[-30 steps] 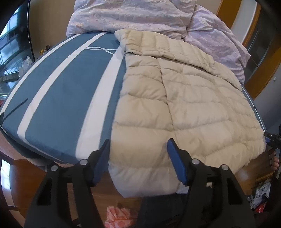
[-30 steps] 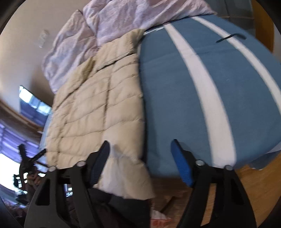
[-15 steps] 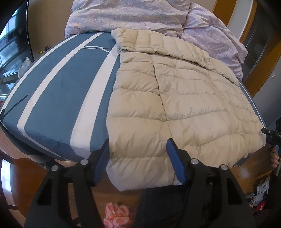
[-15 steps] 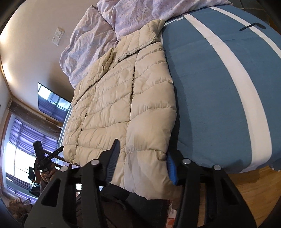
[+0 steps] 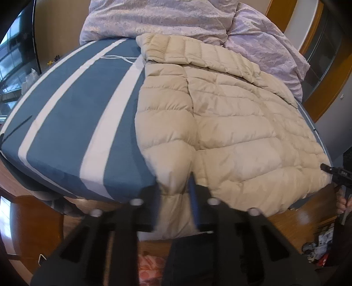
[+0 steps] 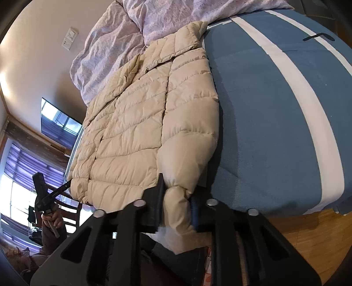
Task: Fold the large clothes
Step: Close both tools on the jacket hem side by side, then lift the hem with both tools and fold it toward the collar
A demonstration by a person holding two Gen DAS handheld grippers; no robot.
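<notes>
Left wrist view: your left gripper [image 5: 176,189] is clenched on the near hem of the beige puffer jacket [image 5: 231,123], which lies spread flat on the blue-and-white striped mattress [image 5: 72,123], its collar toward the lilac duvet [image 5: 176,19] at the far end. Right wrist view: your right gripper [image 6: 177,202] pinches a bunched fold of the same jacket [image 6: 136,123] where its edge hangs over the near side of the mattress [image 6: 275,123], above the wooden floor [image 6: 312,237].
</notes>
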